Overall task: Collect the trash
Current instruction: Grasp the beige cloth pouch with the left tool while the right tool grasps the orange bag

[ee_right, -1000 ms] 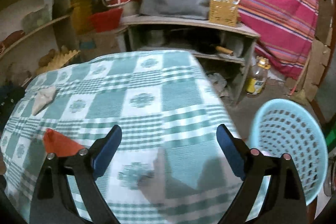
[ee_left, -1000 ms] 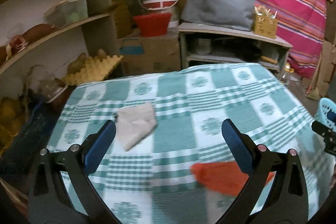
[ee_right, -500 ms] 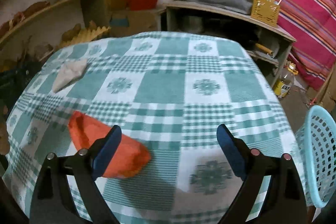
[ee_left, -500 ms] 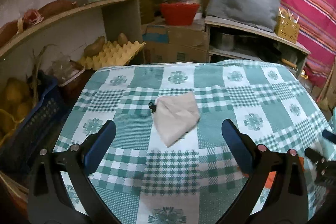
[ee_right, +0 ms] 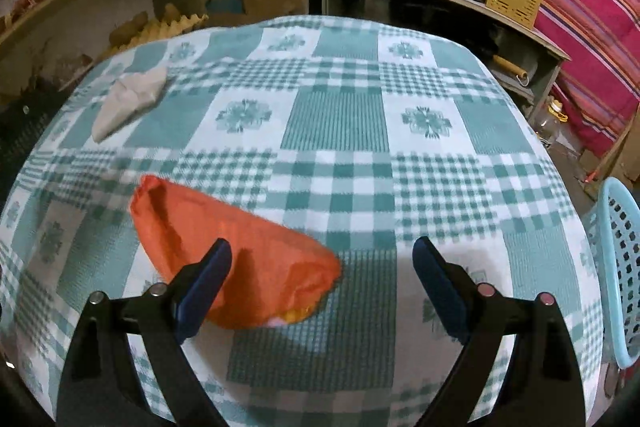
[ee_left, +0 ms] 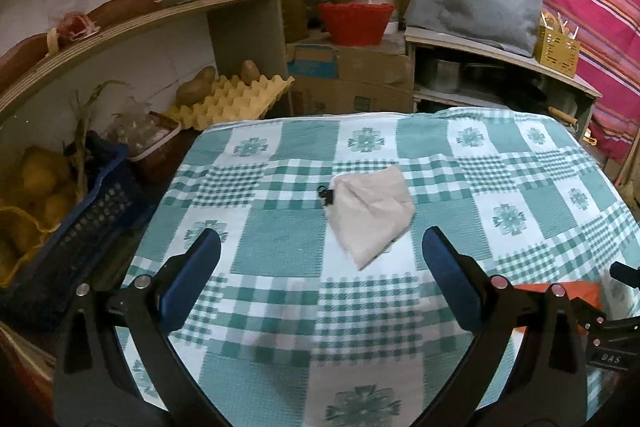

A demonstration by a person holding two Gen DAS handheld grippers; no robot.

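Step in hand: judged from the layout, the approach to two pieces of trash on the checked tablecloth (ee_left: 280, 247), one for each gripper.
Orange wrapper (ee_right: 240, 259): lies flat on the cloth near its front edge; its near end sits between the right gripper's fingers, closer to the left finger.
Grey-white wrapper (ee_left: 370, 215): lies near the middle of the cloth, just beyond the left gripper's fingertips and toward its right finger.
Blue basket (ee_right: 620, 275): stands off the cloth's right edge, the likely place for the trash.
Right gripper (ee_right: 322, 271): jaws wide, nothing held; it is low over the cloth and aimed along it.
Left gripper (ee_left: 320, 255): jaws wide, empty; it is above the cloth's front half, tilted down toward the grey-white piece.
Doing it well: shift the right gripper left so the orange piece centres between the fingers, then lower until the tips meet the cloth, so the thin wrapper is pinched without bunching the cloth.
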